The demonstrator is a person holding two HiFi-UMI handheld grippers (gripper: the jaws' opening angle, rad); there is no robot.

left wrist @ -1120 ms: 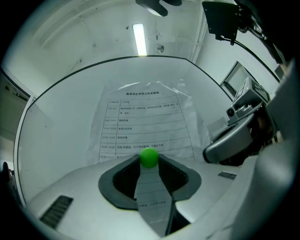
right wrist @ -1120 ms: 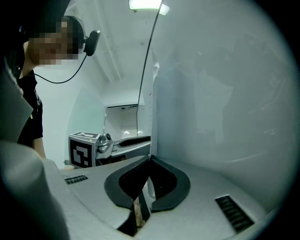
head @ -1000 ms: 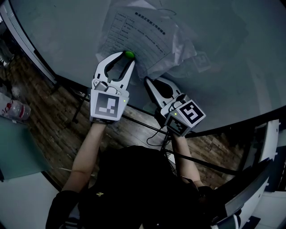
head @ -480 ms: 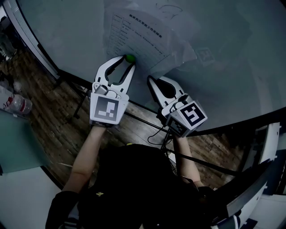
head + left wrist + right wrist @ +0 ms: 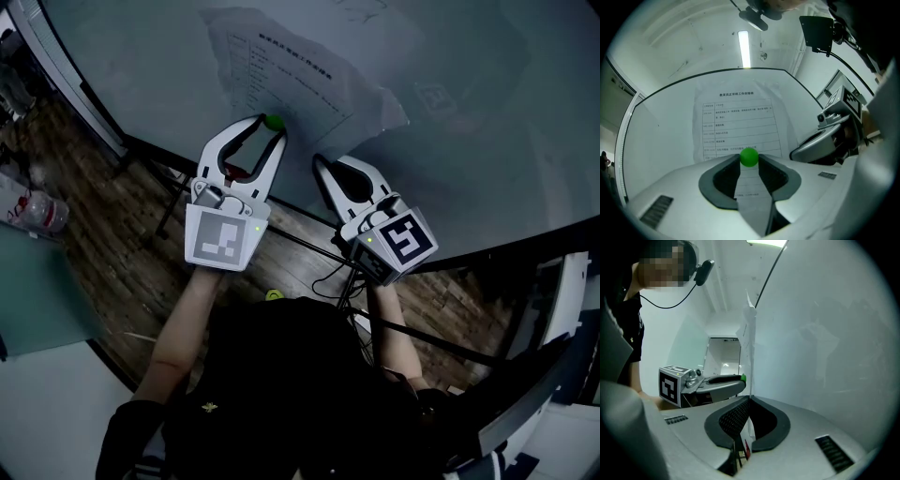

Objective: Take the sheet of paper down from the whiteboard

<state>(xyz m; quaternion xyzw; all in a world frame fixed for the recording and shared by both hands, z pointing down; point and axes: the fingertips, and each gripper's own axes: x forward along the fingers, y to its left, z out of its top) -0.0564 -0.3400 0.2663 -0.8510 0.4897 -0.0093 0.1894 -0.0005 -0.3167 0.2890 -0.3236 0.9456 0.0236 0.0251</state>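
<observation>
While the white printed sheet of paper (image 5: 281, 75) hangs flat on the pale glossy whiteboard (image 5: 469, 141), its lower edge is pinned by a small round green magnet (image 5: 274, 121). This magnet is gripped between the tips of the left claw (image 5: 269, 127), whose jaws are pressed against it from both sides; in the left gripper view the lower strip of the sheet is seen behind the jaws. Just beside it, the right claw (image 5: 319, 159) is pressed together on the sheet's lower right edge, and in the right gripper view the paper is seen edge-on, rising from between the pads. The sheet's right corner (image 5: 380, 105) is crumpled and lifted off the board. Nothing else lies on the sheet. Below the board's dark frame (image 5: 159, 155), a wooden plank floor (image 5: 122, 253) is seen, with a clear plastic bottle (image 5: 37, 211) far to the left and thin black cables (image 5: 328, 277) under the right claw. A long ceiling lamp (image 5: 744, 47) is visible above the board.
</observation>
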